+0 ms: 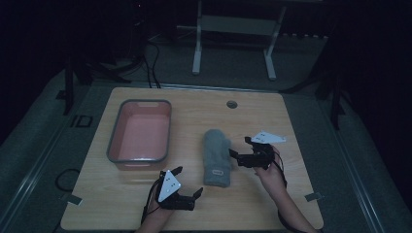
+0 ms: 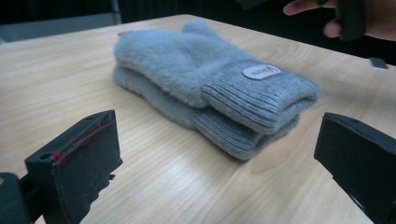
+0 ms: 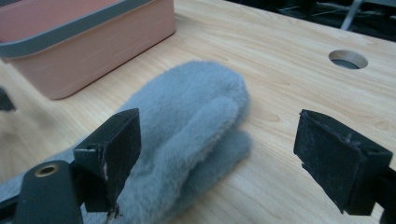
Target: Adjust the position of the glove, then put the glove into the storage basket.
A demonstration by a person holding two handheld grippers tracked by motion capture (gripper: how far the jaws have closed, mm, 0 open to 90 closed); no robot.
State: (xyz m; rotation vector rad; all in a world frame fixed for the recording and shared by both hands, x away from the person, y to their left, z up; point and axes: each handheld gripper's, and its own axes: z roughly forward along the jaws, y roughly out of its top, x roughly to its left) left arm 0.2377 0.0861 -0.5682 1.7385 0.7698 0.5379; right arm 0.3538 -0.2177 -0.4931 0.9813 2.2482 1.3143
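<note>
Two fluffy grey mittens (image 1: pixel 216 155) lie stacked in the middle of the wooden table (image 1: pixel 272 116), ribbed cuffs toward me, a white label on the top cuff (image 2: pixel 261 71). My left gripper (image 1: pixel 188 180) rests low near the front edge, just left of the cuffs, open and empty. In the left gripper view the mittens (image 2: pixel 187 70) lie ahead, between its wide jaws (image 2: pixel 219 135). My right gripper (image 1: pixel 239 146) hovers just right of the mittens, open, with the fluffy end (image 3: pixel 196 107) between its jaws (image 3: pixel 222 135).
A pink bin (image 1: pixel 168 131) with a grey rim stands empty at the table's left, also in the right gripper view (image 3: pixel 102 46). A round hole (image 1: pixel 231 104) sits near the far edge. Cables and a white table frame (image 1: pixel 197 53) lie on the floor beyond.
</note>
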